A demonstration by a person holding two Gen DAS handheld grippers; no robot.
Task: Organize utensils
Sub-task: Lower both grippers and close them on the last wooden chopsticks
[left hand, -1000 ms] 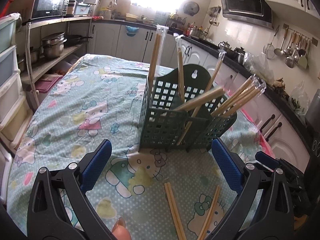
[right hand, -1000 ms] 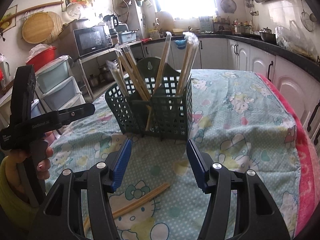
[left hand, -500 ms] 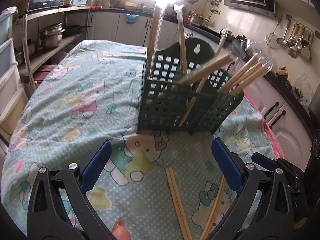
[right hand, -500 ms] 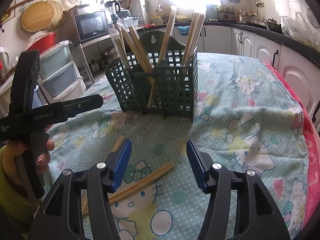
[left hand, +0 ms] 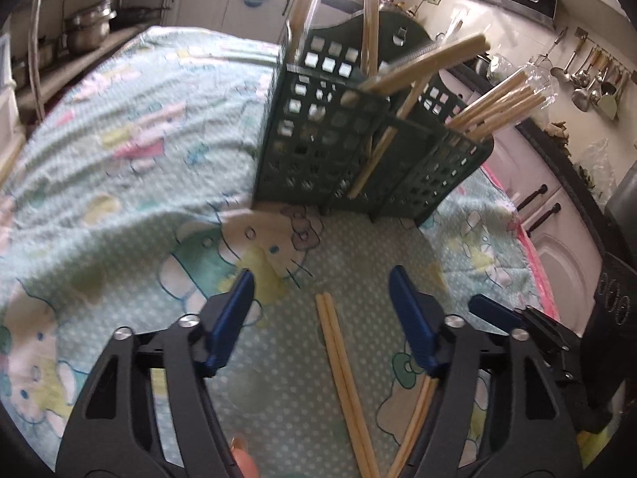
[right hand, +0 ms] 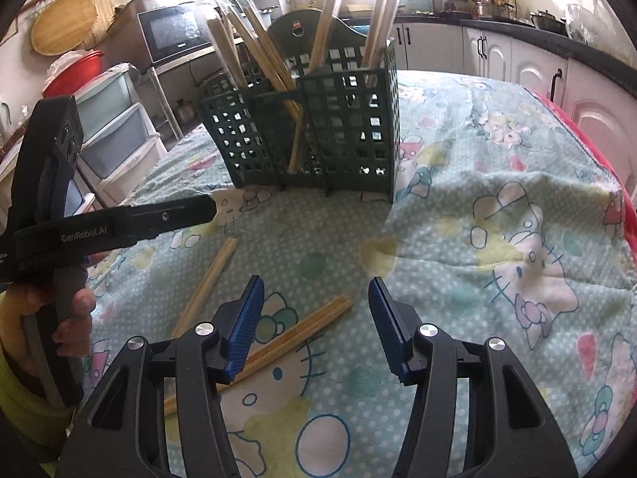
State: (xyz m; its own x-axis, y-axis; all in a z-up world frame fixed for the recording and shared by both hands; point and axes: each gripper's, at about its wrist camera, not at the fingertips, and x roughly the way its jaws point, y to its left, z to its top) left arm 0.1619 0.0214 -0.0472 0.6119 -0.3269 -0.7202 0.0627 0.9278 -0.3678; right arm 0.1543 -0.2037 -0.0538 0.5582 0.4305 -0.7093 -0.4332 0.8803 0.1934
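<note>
1. The left gripper (left hand: 320, 314) hangs over a pair of bare wooden chopsticks (left hand: 344, 374) lying side by side on the cartoon-print tablecloth (left hand: 119, 167). Its jaws are closing, and the pair's far tips lie in the gap between the blue pads without being touched.
2. The pair's long axis runs nearly along the gripper's pointing line, from under the tool out toward the green lattice utensil holder (left hand: 338, 151), so the pads would close across the sticks' width.
3. The right gripper (right hand: 314, 318) is part open and closing slightly, holding nothing. A second pair of chopsticks (right hand: 294, 334) lies slantwise on the cloth, passing under its left pad, tips in the gap.
4. Each hand is nearest its own pair; the left pair appears better lined up for a pinch.
5. The holder stands beyond both tools, already stocked with wrapped and bare chopsticks leaning outward.
</note>
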